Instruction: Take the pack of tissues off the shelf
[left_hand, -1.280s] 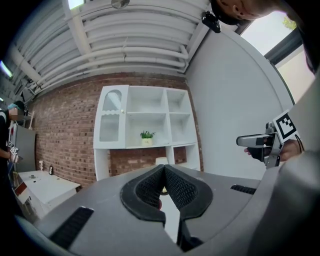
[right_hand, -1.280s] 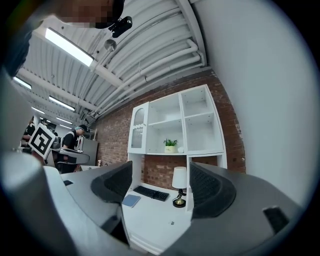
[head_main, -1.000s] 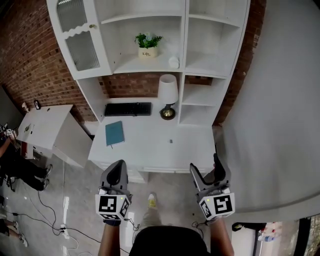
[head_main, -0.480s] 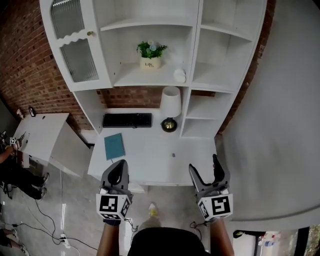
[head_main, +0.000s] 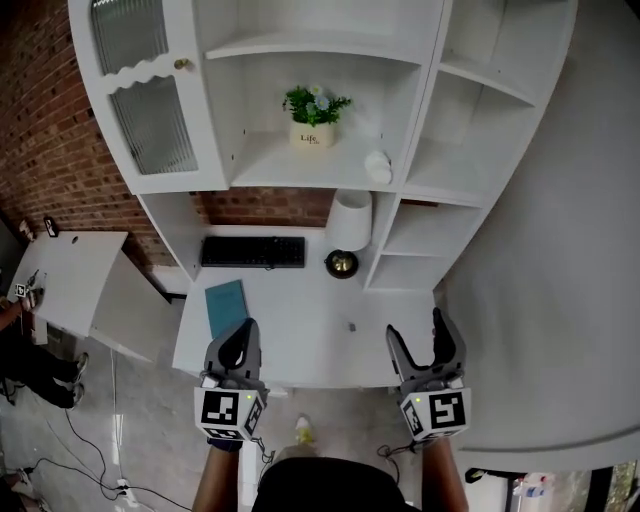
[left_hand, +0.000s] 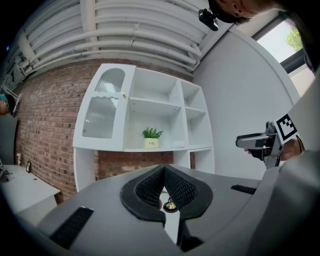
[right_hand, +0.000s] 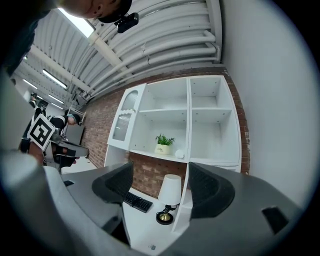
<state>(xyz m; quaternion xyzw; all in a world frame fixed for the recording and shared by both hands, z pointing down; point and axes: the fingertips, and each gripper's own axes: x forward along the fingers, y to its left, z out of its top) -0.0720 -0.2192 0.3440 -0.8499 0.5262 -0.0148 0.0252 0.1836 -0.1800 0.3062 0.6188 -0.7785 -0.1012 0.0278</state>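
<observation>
The pack of tissues (head_main: 378, 165) is a small white bundle on the white shelf (head_main: 300, 172), just right of a potted plant (head_main: 314, 118). The right gripper view shows the pack of tissues (right_hand: 180, 155) far ahead, beside the plant (right_hand: 163, 144). My left gripper (head_main: 240, 338) hangs over the desk's near edge with its jaws shut and nothing between them; in its own view the left gripper (left_hand: 164, 171) points at the shelf unit. Over the desk's near right corner my right gripper (head_main: 421, 336) stands open and empty, and the right gripper (right_hand: 160, 181) frames the lamp. Both are well short of the shelf.
On the white desk (head_main: 300, 330) lie a black keyboard (head_main: 253, 251), a teal notebook (head_main: 226, 306) and a small dark item (head_main: 352, 326). A white lamp (head_main: 350, 224) stands below the shelf. A glass-door cabinet (head_main: 145, 90) is left, a side table (head_main: 60, 275) further left.
The view has closed in on the desk and shelf unit, which now look larger and lower in frame. Both grippers have come over the desk's near edge; their jaws are unchanged.
</observation>
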